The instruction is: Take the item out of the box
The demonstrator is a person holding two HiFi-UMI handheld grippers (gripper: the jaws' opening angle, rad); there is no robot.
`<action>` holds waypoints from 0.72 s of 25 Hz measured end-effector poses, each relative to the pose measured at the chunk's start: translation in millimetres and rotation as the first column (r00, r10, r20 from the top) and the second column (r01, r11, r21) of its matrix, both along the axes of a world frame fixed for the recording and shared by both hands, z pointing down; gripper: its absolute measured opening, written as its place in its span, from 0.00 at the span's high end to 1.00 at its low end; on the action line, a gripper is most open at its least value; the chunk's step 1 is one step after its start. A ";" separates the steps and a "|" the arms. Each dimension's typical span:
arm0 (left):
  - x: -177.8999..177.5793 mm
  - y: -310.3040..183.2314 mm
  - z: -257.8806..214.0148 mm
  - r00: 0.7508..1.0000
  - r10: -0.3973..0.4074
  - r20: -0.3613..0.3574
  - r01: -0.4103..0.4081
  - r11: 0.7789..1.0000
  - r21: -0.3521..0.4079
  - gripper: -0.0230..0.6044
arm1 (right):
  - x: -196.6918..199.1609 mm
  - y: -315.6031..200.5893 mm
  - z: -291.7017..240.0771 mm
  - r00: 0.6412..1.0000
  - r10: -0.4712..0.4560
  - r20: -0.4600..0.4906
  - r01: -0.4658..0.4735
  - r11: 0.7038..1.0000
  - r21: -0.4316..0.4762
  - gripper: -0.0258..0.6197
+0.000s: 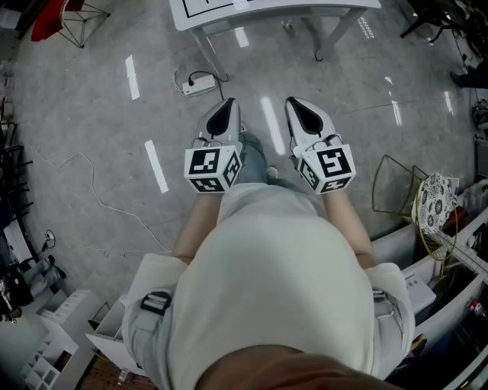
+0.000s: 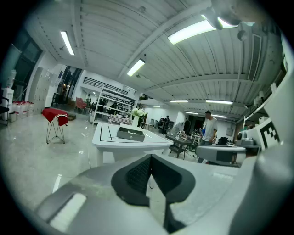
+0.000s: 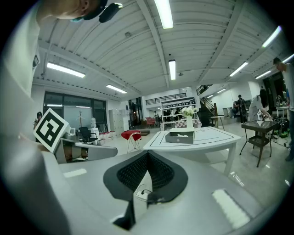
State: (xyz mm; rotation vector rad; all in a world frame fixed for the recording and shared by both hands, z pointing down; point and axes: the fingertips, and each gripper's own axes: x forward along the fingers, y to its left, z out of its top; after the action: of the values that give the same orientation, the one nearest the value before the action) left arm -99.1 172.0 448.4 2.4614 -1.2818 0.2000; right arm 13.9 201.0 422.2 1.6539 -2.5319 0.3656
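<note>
A grey open box (image 2: 131, 133) (image 3: 180, 136) sits on a white table (image 1: 229, 17) (image 2: 110, 143) (image 3: 216, 142) some way ahead of me. Something pale lies inside the box, but I cannot make out what it is. I hold both grippers side by side at waist height, pointing toward the table and well short of it. My left gripper (image 1: 223, 107) (image 2: 150, 158) is shut with nothing between its black pads. My right gripper (image 1: 299, 103) (image 3: 148, 153) is also shut and empty. A vase of white flowers (image 2: 137, 114) (image 3: 188, 114) stands behind the box.
A white power strip (image 1: 200, 82) with its cable lies on the glossy floor near the table leg. A red stool (image 2: 56, 114) (image 3: 131, 134) stands left of the table. A wire frame (image 1: 396, 187) and shelves are at my right. People (image 2: 209, 128) stand beyond the table.
</note>
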 end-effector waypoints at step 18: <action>6.4 63.0 -18.8 1.000 0.013 -0.017 -0.012 0.998 0.062 0.96 | -18.6 69.4 -3.7 0.998 -0.065 -0.002 0.065 0.997 0.032 0.96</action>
State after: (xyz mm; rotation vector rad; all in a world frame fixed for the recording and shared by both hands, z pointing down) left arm -92.6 235.0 429.5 2.5182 -1.2840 0.1442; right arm -4.8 270.4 418.5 1.5776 -2.5968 0.3207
